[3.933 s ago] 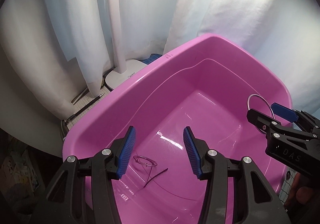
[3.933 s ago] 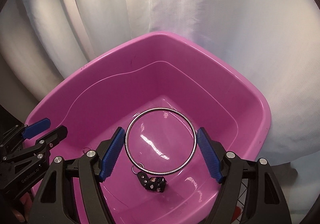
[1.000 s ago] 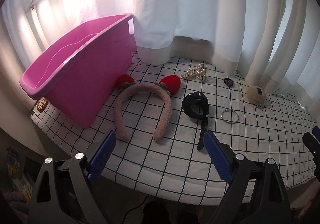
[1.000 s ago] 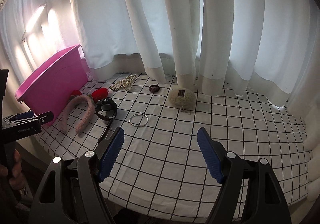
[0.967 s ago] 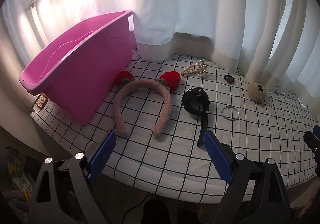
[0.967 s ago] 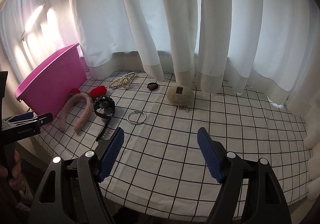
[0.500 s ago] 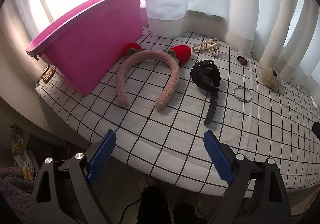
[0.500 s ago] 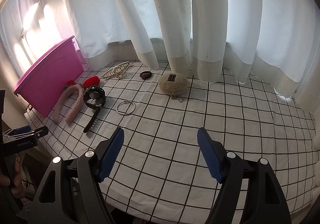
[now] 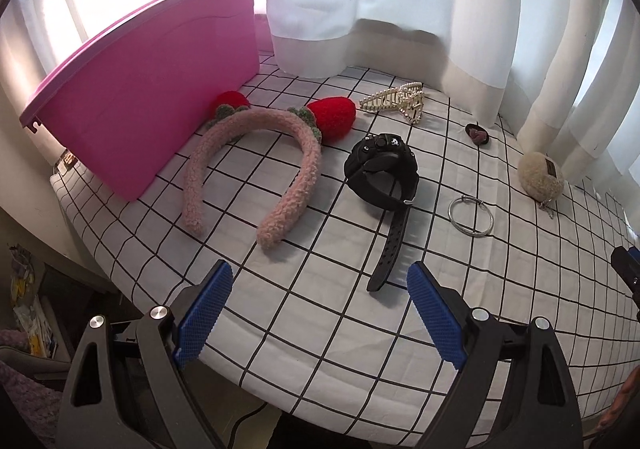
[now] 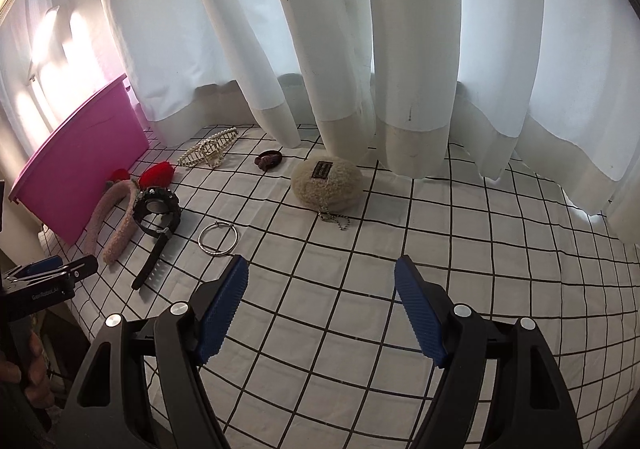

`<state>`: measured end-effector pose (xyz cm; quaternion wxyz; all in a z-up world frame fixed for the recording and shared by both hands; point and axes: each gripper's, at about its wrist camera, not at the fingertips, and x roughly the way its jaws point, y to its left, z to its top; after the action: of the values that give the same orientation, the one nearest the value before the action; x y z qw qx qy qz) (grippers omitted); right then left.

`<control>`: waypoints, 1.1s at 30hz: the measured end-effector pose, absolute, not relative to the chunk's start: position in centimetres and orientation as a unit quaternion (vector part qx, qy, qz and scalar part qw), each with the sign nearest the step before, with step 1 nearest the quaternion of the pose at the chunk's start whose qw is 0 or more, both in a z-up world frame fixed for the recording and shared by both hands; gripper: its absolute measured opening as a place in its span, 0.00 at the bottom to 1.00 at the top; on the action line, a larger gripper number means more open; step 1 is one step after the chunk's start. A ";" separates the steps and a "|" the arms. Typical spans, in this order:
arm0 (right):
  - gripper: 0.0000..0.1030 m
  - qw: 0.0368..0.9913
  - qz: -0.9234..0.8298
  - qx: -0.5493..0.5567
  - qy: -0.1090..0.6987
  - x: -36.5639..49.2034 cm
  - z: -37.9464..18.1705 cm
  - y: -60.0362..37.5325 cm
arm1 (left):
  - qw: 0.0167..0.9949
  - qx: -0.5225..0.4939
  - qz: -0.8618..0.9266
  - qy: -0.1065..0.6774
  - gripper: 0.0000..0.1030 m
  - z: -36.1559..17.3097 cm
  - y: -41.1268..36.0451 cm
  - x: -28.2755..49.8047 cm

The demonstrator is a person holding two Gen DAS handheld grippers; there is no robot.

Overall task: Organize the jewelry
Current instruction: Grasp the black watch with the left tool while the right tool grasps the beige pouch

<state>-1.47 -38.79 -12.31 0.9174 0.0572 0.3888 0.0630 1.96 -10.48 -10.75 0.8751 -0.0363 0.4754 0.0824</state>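
meanwhile, on the checked cloth: accessories lie spread out, waiting to be sorted.
left gripper (image 9: 316,313): jaws wide and empty, angled down over the near edge of the table (image 9: 520,289); judged to be lining up on the nearest piece.
right gripper (image 10: 322,303): jaws parted, nothing between them, hovering over bare cloth with the pieces ahead and to its left.
pink bin (image 9: 152,89): stands at the far left edge, just beside the headband; likely the place where the pieces are to go, its inside hidden from both views.
fuzzy headband (image 9: 248,169): flat, arch toward the bin, red strawberry ears touching the cloth.
black watch (image 9: 382,177): strap trailing toward the left gripper, the closest piece to it.
silver bangle (image 10: 218,240): just beside the watch strap, close ahead of the right gripper's left finger.
pearl hair claw (image 9: 396,101): far back, near the curtain (image 10: 360,49) hem.
hair tie (image 10: 269,160): small and dark, between claw and pouch.
fleece pouch (image 10: 326,185): farthest right, its ball chain toward the camera.
progress: seven pieces still out, so the sorting looks far from done.
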 end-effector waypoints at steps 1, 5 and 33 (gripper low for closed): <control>0.70 0.918 0.062 0.061 0.388 -1.0 -12.5 -38.8 | 0.874 -0.042 0.082 0.478 0.85 -11.1 -10.6 2.6; 0.70 0.919 0.061 0.065 0.384 1.1 -13.6 -38.7 | 0.875 -0.071 0.087 0.471 0.85 -12.3 -10.8 4.6; 0.70 0.907 0.059 0.014 0.417 11.6 -18.8 -37.3 | 0.866 -0.105 0.113 0.475 0.85 -17.1 -12.4 10.8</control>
<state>11.62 -37.29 -18.79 0.9067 0.0142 0.4172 0.0595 10.81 -12.37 -17.10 0.8663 -0.1050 0.4753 0.1127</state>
